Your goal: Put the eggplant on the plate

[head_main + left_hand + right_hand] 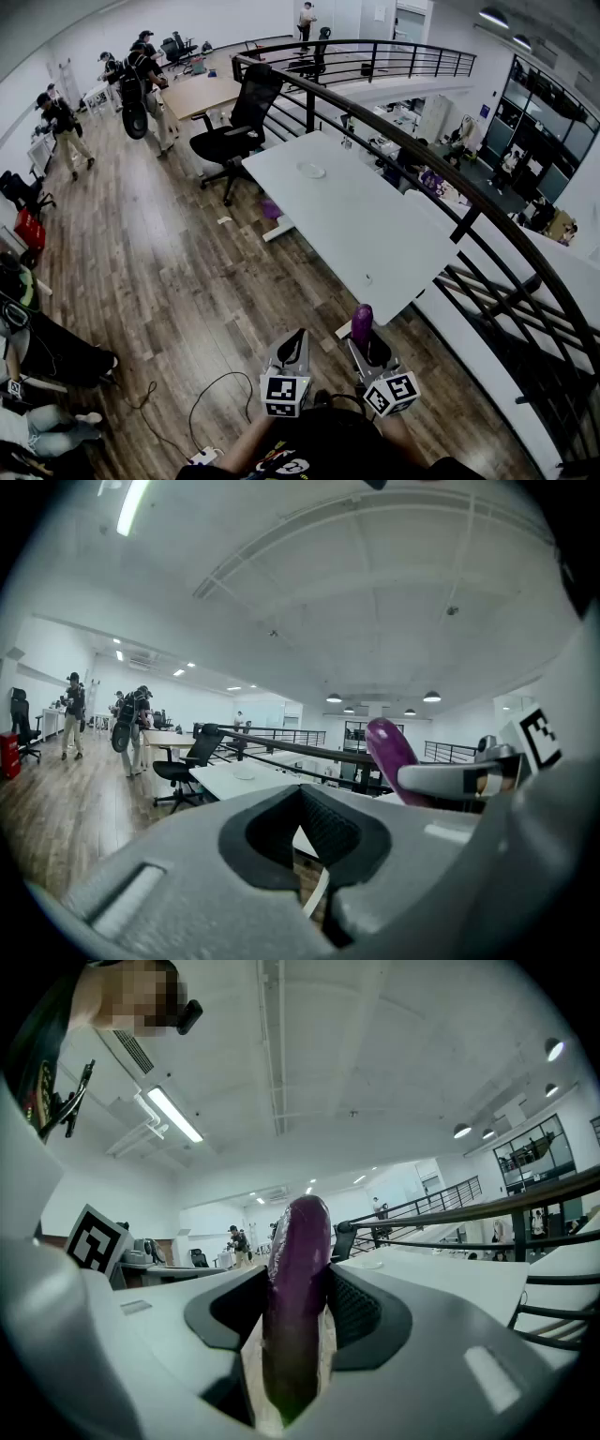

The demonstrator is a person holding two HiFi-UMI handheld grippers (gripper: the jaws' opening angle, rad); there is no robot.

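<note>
A purple eggplant [362, 322] stands upright between the jaws of my right gripper [367, 345], which is shut on it. In the right gripper view the eggplant [298, 1288] fills the gap between the pads. My left gripper [292, 347] hangs beside it on the left, jaws together and holding nothing. From the left gripper view the eggplant [391, 752] shows at the right, clamped in the other tool. A small white plate [311, 171] lies at the far end of a long white table [375, 225], well ahead of both grippers.
A black office chair [234, 127] stands at the table's far left corner. A dark curved railing [441, 178] runs along the table's right side. Several people [141, 80] stand far off at the left. A cable [202, 394] lies on the wooden floor.
</note>
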